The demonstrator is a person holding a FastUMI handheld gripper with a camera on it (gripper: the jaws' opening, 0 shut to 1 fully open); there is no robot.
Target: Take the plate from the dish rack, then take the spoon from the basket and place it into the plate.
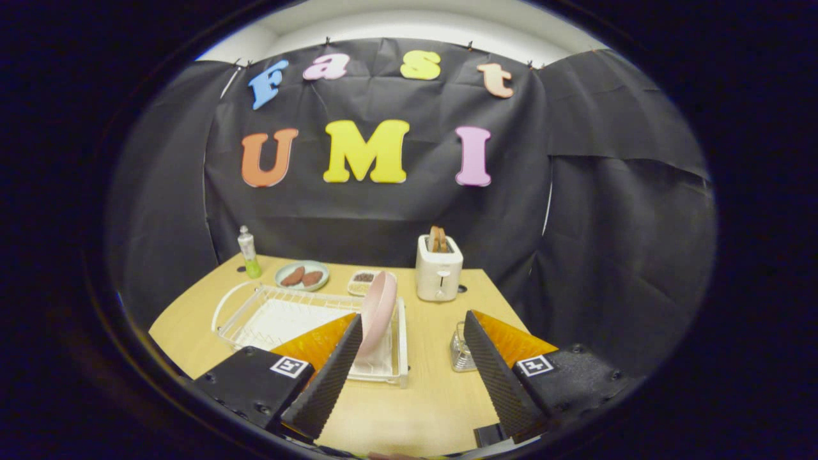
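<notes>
A pink plate stands on edge in the right end of a white wire dish rack on the wooden table. My gripper is open, its two ribbed black fingers spread wide above the table's near side. The plate sits just ahead of the left finger, partly hidden behind its tip. A small metal mesh basket stands by the right finger's tip, half hidden behind it; I cannot make out the spoon in it.
A white toaster with toast stands at the back. Behind the rack are a pale plate with brown food, a small container and a green bottle. Bare table lies between the fingers.
</notes>
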